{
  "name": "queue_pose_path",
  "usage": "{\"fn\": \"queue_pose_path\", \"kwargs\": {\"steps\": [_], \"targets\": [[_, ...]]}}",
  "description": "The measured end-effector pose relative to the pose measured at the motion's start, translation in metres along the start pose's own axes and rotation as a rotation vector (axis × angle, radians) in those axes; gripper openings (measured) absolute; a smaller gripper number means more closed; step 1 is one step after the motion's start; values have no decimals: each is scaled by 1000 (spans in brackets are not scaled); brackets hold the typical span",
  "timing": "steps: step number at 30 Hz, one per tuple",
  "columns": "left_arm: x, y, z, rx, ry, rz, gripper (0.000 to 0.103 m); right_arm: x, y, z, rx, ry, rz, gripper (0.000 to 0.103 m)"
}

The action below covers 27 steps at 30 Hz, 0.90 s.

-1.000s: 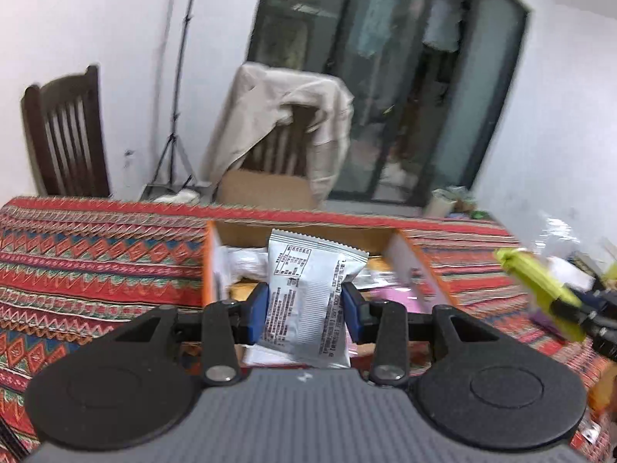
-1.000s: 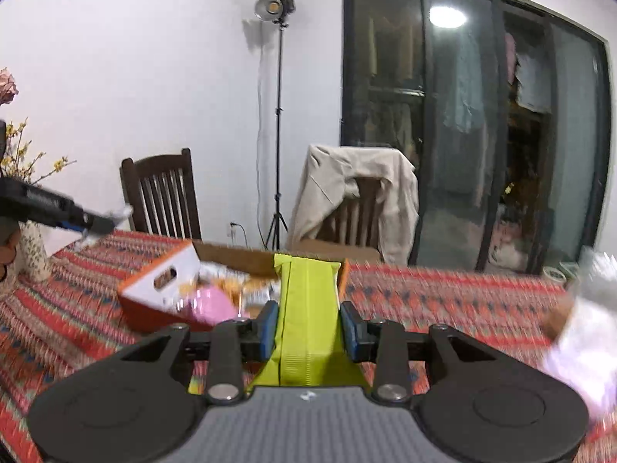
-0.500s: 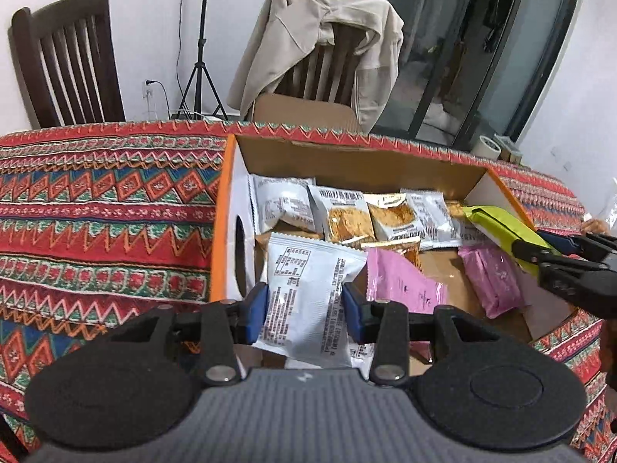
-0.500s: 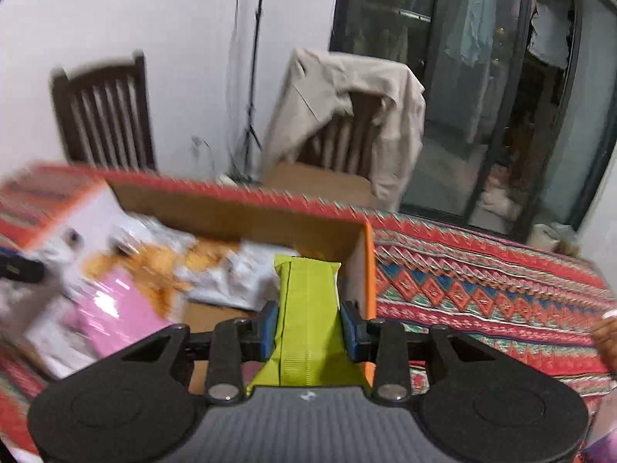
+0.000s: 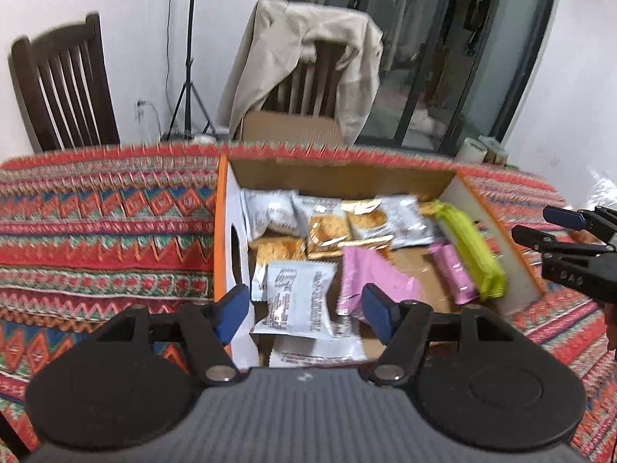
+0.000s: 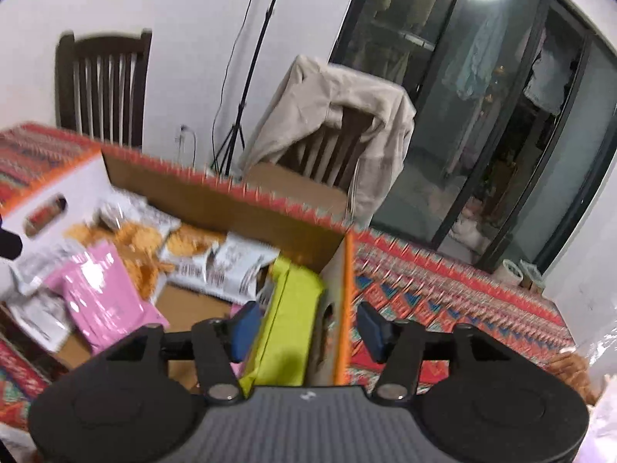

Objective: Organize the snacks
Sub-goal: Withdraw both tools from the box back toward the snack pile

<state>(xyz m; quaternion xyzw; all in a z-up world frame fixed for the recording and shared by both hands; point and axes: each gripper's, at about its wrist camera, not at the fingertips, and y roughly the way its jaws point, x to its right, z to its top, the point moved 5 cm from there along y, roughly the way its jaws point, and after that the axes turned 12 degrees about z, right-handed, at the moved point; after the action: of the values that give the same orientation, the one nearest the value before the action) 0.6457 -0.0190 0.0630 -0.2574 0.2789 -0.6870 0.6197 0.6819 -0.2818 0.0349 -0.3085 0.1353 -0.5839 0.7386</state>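
While both jaws open, white packet [image 5: 295,299] and green packet [image 6: 291,320] lie between them.

white packet [image 5: 295,301] and yellow-green packet [image 5: 468,249] lie inside snack-filled box [image 5: 227,231].

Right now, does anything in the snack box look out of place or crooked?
Yes. The lime-green packet leans at a slant against the cardboard box's right wall, over a pink packet, not flat like the cracker packets. The right gripper, jaws opening, is not pressing it.
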Motion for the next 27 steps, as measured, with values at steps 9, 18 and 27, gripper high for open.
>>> {"fn": "queue_pose_path", "kwargs": {"steps": [9,18,27], "targets": [[6,-132,-38,184,8,-71,83,8,-130,0,133,14,69,69],[12,-203,-154,212,-100,-171,88,-14,-244,-78,250,50,134,81],[15,-231,-254,188,-121,-67,91,-58,-275,-195,172,113,215,82]]}}
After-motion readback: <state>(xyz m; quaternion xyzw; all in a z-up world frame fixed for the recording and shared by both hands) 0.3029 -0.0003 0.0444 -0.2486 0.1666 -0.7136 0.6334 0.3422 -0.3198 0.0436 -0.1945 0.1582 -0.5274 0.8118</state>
